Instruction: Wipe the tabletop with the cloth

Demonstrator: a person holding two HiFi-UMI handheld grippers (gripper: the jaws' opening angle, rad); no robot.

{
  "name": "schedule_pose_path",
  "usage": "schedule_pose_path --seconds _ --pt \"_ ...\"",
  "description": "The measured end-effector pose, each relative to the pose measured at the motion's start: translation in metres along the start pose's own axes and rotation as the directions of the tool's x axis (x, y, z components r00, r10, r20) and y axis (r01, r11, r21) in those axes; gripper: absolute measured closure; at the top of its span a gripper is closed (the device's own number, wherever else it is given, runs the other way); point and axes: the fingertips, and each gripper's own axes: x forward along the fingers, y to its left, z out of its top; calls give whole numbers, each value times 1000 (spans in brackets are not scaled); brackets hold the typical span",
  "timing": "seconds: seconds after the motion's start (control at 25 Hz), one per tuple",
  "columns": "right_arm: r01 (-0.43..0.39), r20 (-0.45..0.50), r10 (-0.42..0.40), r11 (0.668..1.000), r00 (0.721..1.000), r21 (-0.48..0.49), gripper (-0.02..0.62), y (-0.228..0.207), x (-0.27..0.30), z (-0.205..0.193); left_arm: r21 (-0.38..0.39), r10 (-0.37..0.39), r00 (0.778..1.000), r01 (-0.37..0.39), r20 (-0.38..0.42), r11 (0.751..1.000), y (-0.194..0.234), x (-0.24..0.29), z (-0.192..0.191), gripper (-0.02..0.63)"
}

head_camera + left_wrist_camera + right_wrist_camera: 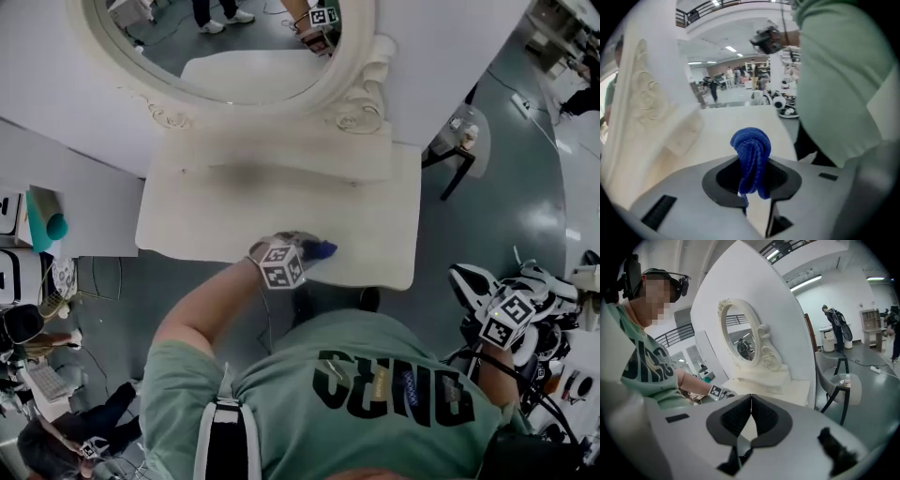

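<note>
Since the coming stroke turns on where the cloth sits against the surface, start at the left. The cream-white rectangular tabletop [206, 220] of the dressing table lies bare to the left of and beyond the left gripper [302, 253], below the oval mirror in its carved white frame [361, 84].

That gripper reaches in over the front edge near the middle, its 2 jaws closed on the blue knitted cloth [322, 249], which is bunched into 1 twisted wad. In the left gripper view the wad stands straight out from between the jaws, so its long axis runs along the gripper's own line. In the head view that line points to the person's right and slightly away, along the front edge, with the free end leading right. The wad looks to be at the surface, though contact cannot be confirmed.

Most of the tabletop lies left of and beyond the wad, so I judge a stroke would drag back leftward or push toward the mirror.

Far to the right, the right gripper [506, 321] hangs off the table beside the person's body, well apart from the cloth. Its 2 jaws are pressed together on nothing. The left gripper is plainly the nearer.
</note>
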Motion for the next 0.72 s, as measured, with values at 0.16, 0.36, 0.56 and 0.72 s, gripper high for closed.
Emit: schedule_pose_path --seconds 0.16,0.36,0.56,0.72 --pt "14 -22 -14 1000 1000 3 583 7 3 -5 80 239 961 -230 -140 970 129 2 -26 500" --pt "60 -29 -59 998 998 28 583 5 -2 -10 237 343 903 -285 -259 929 184 24 -48 500" --pt "71 -33 -70 997 997 43 583 1 -3 -12 256 364 898 -302 -247 918 187 31 -50 502" --pt "45 -17 -44 999 999 25 583 4 -1 -7 277 286 928 -217 -238 936 141 33 -40 505"
